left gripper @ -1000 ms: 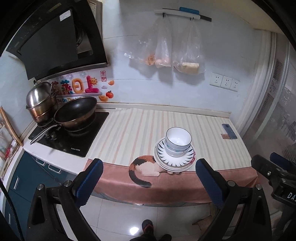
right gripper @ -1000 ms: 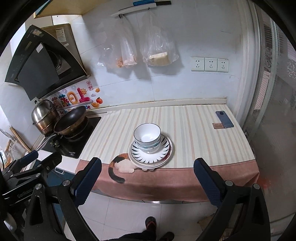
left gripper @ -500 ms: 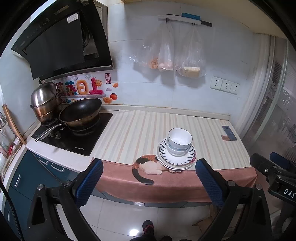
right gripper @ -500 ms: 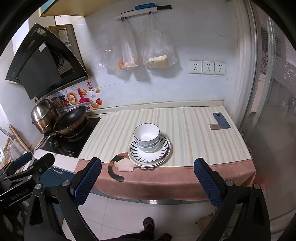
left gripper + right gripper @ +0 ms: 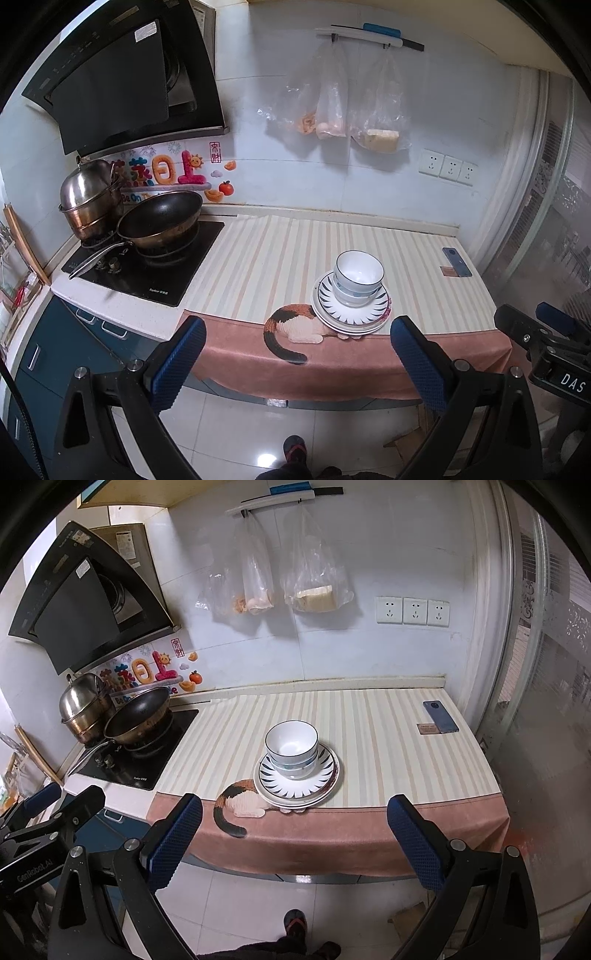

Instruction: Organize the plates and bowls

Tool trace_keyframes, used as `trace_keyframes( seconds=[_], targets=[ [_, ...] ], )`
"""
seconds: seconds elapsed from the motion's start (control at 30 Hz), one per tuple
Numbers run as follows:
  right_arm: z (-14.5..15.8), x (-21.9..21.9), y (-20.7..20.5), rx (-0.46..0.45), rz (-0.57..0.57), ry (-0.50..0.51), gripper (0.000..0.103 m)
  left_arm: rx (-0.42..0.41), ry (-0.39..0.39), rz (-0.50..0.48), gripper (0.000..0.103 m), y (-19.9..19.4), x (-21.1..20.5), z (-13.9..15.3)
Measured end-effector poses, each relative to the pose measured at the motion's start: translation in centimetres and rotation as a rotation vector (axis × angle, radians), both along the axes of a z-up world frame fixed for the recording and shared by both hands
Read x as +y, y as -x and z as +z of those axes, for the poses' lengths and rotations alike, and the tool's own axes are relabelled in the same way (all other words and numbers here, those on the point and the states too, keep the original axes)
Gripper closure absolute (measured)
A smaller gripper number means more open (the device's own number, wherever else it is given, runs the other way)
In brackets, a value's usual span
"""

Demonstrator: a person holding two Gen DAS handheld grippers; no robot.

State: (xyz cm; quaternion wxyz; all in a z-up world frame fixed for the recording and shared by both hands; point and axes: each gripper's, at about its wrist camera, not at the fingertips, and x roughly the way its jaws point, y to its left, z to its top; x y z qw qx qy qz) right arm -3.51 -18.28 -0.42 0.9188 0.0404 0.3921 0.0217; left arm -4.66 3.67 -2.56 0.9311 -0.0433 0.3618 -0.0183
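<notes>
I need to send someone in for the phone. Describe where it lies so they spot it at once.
Start at the striped counter mat to the right of the stove. At its far right corner, below the three wall sockets, lies the blue-grey phone, flat, camera side up. A small brown card lies beside it; nothing else there is dark and slab-shaped.

My white bowls [image 5: 291, 746] have dark blue rims; the top plate [image 5: 297, 779] carries black petal marks. The cloth [image 5: 369, 746] is cream-and-tan striped, pink-bordered, with a calico cat print [image 5: 236, 805].
</notes>
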Motion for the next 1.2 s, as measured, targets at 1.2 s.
trace_keyframes(
  seconds=[1.2],
  targets=[
    [0.3, 0.4, 0.2, -0.006, 0.000, 0.001, 0.001, -0.002, 0.002, 0.011, 0.001, 0.0, -0.8, 0.4]
  ],
)
